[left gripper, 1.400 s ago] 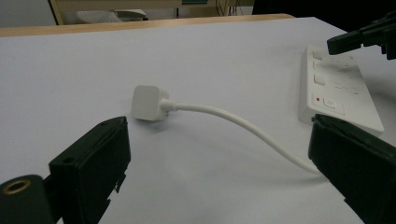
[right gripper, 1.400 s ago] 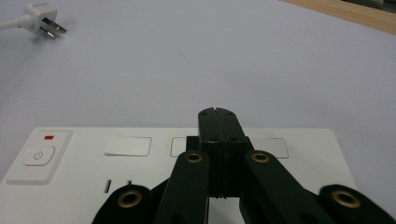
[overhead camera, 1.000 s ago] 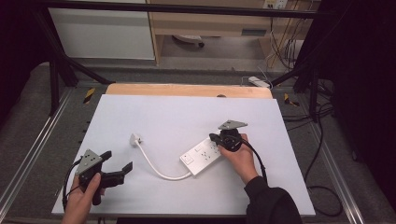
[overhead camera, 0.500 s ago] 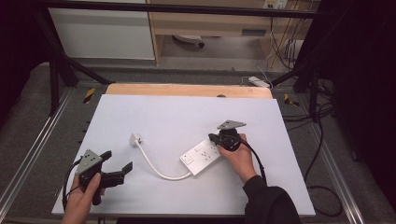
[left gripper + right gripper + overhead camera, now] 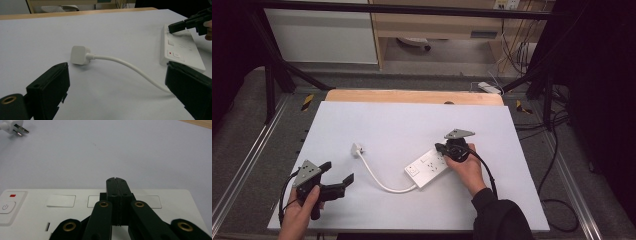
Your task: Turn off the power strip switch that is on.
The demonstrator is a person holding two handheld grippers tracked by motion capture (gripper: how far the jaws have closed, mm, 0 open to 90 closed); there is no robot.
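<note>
A white power strip [image 5: 427,168] [image 5: 75,210] [image 5: 181,48] lies right of the table's centre, its white cable [image 5: 377,177] [image 5: 130,67] curving left to a white plug [image 5: 357,149] [image 5: 79,55] [image 5: 11,126] that rests loose on the sheet. My right gripper [image 5: 441,148] [image 5: 116,182] is shut, jaws pressed together with nothing between them, and its tip sits over the strip's top face near its far end. Near the front left corner my left gripper [image 5: 337,172] stands open, apart from the plug, which lies ahead of it in the left gripper view.
A white sheet [image 5: 412,125] covers the table, with a wooden edge [image 5: 412,96] showing at the back. Metal rails [image 5: 247,165] run along both sides. Cables [image 5: 557,145] hang off the right side, over the floor.
</note>
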